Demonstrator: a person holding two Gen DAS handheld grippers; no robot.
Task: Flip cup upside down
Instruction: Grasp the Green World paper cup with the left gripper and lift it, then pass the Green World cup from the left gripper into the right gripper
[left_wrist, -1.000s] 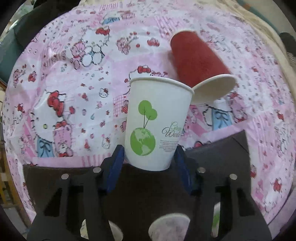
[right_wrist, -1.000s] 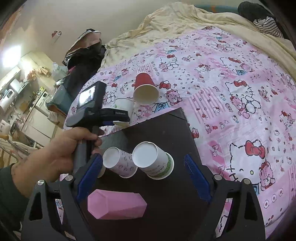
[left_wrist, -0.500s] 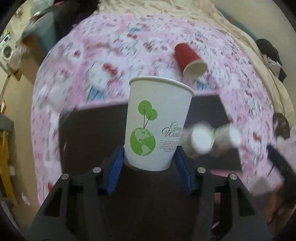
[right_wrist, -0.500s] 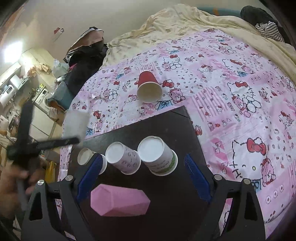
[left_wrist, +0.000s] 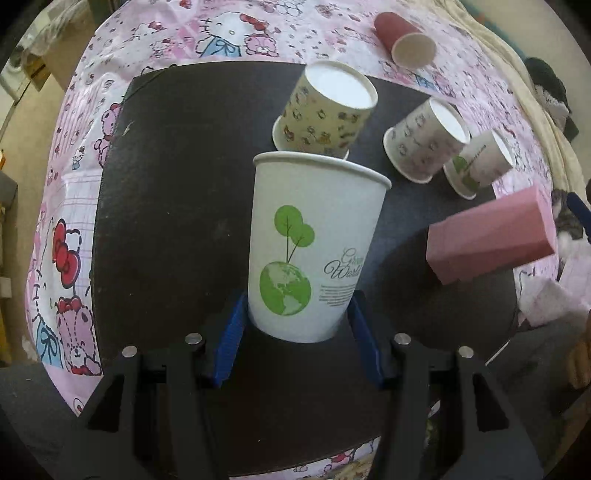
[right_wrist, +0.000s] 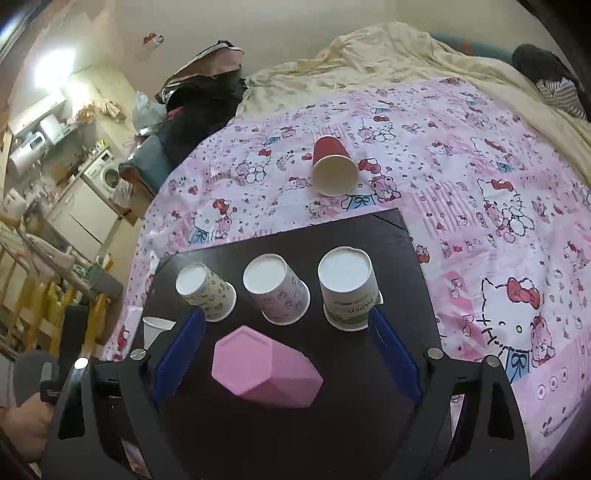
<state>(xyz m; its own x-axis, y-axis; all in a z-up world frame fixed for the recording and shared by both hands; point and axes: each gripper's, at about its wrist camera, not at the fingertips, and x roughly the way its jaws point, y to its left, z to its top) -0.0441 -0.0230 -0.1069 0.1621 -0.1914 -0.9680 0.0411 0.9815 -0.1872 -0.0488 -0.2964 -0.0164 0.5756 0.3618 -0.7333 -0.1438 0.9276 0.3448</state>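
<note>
My left gripper (left_wrist: 297, 317) is shut on a white paper cup with a green globe print (left_wrist: 314, 251). It grips the cup near the base, and the rim points away toward the black board (left_wrist: 166, 184) below. Three cups stand upside down in a row on the board: a cartoon-print one (left_wrist: 325, 114), a pale pink one (left_wrist: 424, 138) and a green-print one (left_wrist: 480, 162). My right gripper (right_wrist: 284, 314) hangs open above the board (right_wrist: 388, 240), near a pink hexagonal block (right_wrist: 266, 365), with the same row of cups (right_wrist: 277, 290) just ahead.
A red cup (right_wrist: 332, 170) lies on its side on the pink cartoon bedsheet (right_wrist: 480, 184) beyond the board. A cream blanket (right_wrist: 369, 55) is bunched at the back. A hand (right_wrist: 22, 417) holds the left gripper at the board's left edge. The block (left_wrist: 491, 236) sits right of the held cup.
The left gripper has carried the white cup from over the bedsheet beside the red cup to above the black board. The right gripper has shifted slightly and stays open.
</note>
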